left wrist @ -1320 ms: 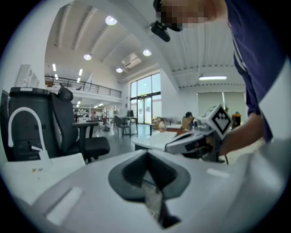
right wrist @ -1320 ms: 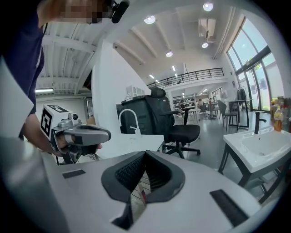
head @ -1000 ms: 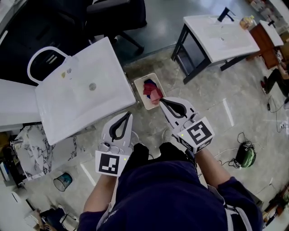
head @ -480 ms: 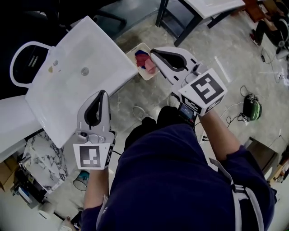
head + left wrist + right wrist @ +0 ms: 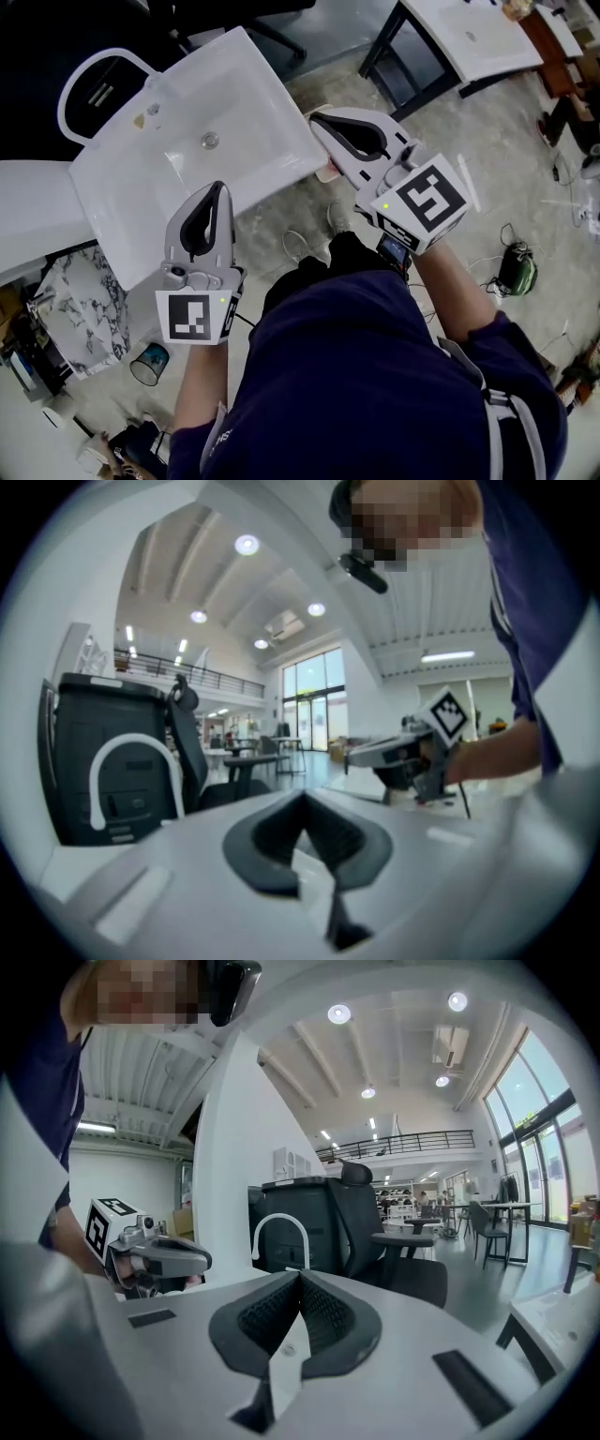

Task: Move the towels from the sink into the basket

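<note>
Head view, looking steeply down: a person in a navy shirt (image 5: 375, 375) stands on a grey marbled tile floor (image 5: 525, 187) facing a white rectangular ceramic sink (image 5: 159, 202), which lies ahead of both sets of fingers. A second white tabletop with a basin, on a black frame (image 5: 469, 42), stands well beyond and to the right of the right fingers. The left gripper (image 5: 219, 187), white with dark grey padding and a square-marker cube (image 5: 192, 317) at its rear, reaches over the near edge of the sink. Its fingers (image 5: 267, 836) are pressed together at the tips with nothing between them. The right gripper (image 5: 315, 119), of the same build with its own marker cube (image 5: 429, 200), ends at the sink's right-hand corner. Its fingers (image 5: 262, 1321) are likewise closed tip to tip and empty. A white arched faucet (image 5: 136, 740) rises at the far side of the sink, ahead of both sets of fingers. Only a sliver of the cream basket rim (image 5: 330, 172) shows, just beneath the right fingers. The towels cannot be seen in any view. The round metal drain (image 5: 210, 140) sits in the basin just beyond the left fingertips.
</note>
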